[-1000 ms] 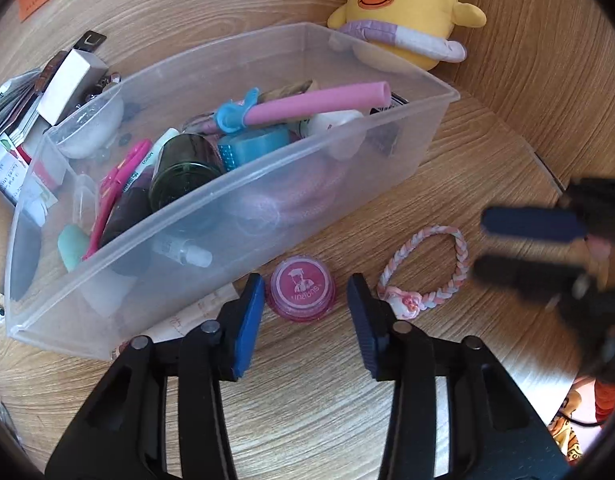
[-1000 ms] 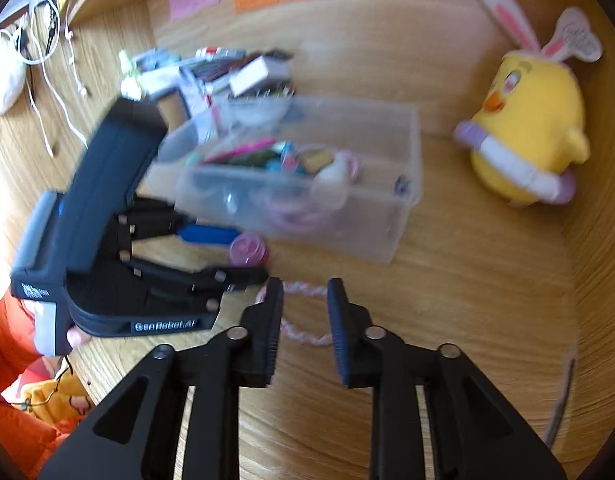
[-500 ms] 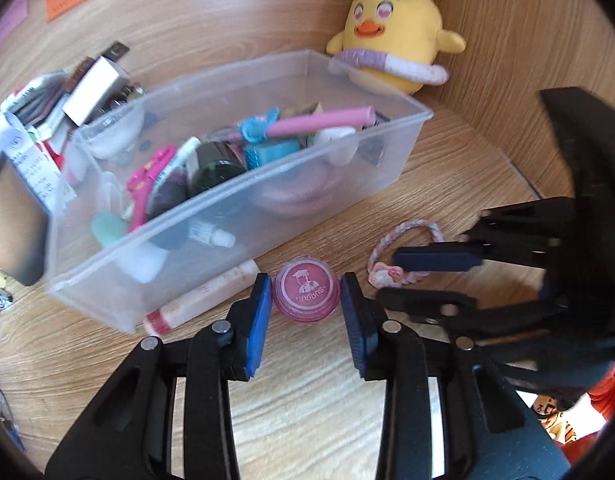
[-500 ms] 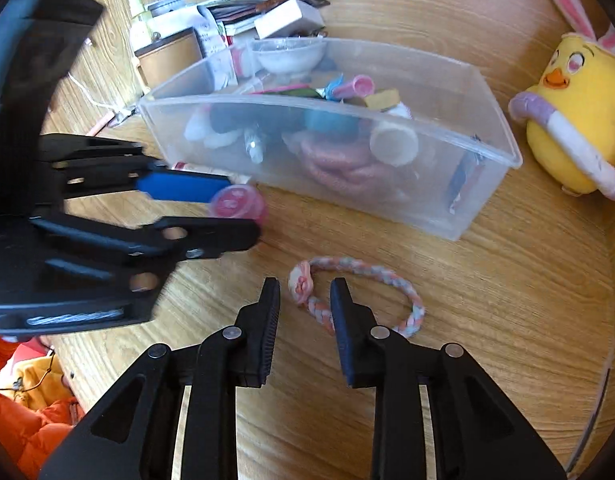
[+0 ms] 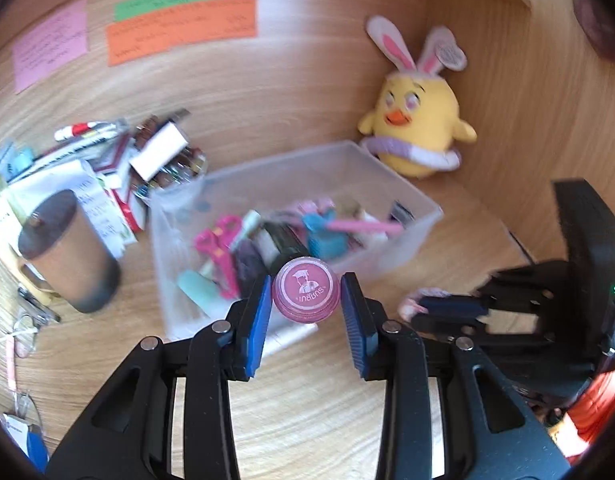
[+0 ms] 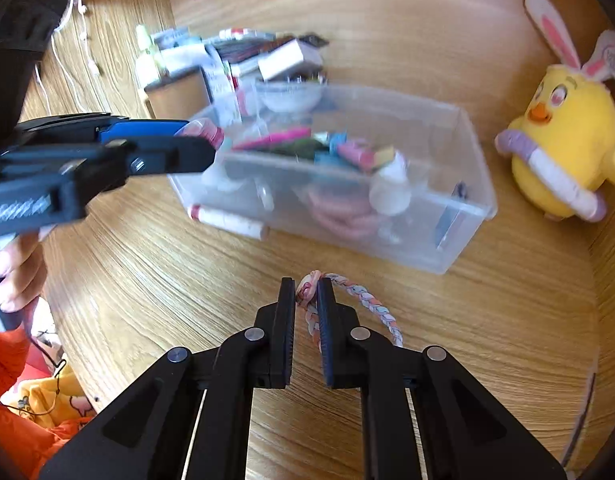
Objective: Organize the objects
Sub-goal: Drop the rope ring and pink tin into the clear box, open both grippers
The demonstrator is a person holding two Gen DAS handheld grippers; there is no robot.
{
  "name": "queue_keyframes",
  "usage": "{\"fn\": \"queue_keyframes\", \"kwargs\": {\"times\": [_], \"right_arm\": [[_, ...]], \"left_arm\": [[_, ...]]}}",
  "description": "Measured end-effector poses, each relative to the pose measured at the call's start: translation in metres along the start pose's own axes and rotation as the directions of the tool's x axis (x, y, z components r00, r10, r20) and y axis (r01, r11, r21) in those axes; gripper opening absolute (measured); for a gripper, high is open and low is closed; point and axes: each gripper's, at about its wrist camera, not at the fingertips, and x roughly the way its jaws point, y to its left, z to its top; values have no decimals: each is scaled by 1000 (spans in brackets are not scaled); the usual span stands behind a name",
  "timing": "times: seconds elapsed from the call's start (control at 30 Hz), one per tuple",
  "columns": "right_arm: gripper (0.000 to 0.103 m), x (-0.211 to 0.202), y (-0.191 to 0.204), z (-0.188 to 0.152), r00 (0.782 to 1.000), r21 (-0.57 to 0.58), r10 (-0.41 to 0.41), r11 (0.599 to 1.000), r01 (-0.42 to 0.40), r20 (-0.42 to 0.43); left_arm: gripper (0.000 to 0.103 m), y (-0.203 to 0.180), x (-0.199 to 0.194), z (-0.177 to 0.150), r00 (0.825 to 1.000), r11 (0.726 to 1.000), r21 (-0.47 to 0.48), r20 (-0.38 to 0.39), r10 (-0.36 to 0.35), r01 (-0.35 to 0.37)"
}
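Note:
My left gripper is shut on a round pink jar and holds it lifted in front of the clear plastic bin; it also shows in the right wrist view near the bin's left end. The bin holds pink scissors, a teal item, tubes and other small things. My right gripper is shut on a braided pastel bracelet that lies on the wooden desk in front of the bin. The right gripper shows at the right of the left wrist view.
A yellow chick plush sits in the back right corner. A brown paper cup and a pile of boxes and papers stand left of the bin. A white tube lies against the bin's front. Sticky notes are on the back wall.
My left gripper closed on the pink jar and lifted it off the desk towards the bin. My right gripper moved onto the bracelet and closed on its knotted end.

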Motion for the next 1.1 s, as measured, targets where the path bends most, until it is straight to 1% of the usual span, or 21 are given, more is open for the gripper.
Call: {"fn": "queue_keyframes", "kwargs": {"times": [0.07,0.17,0.37,0.5,0.67,0.8,0.97,1.1], "right_arm": [[10,-9,1,4,1000,0,-3,1000,3,26],[10,-25,3,12,997,-8,-15,1000,16,74],[10,-48,3,37,985,-20,-56,998,60,164],[10,-47,1,57,980,-14,-57,998,61,192],[10,-22,3,79,984,-14,-52,998,55,168],[10,9,5,91,992,-9,-40,999,41,120],[10,42,9,97,999,-18,-17,1000,18,51],[10,54,14,97,1000,-34,-15,999,16,19]], "left_arm": [[35,11,0,8,1000,1000,-23,6,12,-12],[35,24,5,16,999,998,-40,6,50,-50],[35,47,26,20,995,994,-65,-46,88,-91],[35,55,39,18,993,993,-75,-77,90,-96],[35,59,47,15,991,993,-80,-101,83,-91],[35,61,45,13,992,994,-79,-105,73,-82],[35,61,33,11,994,995,-57,-78,80,-85],[35,63,22,8,996,996,-54,-58,74,-77]]}}
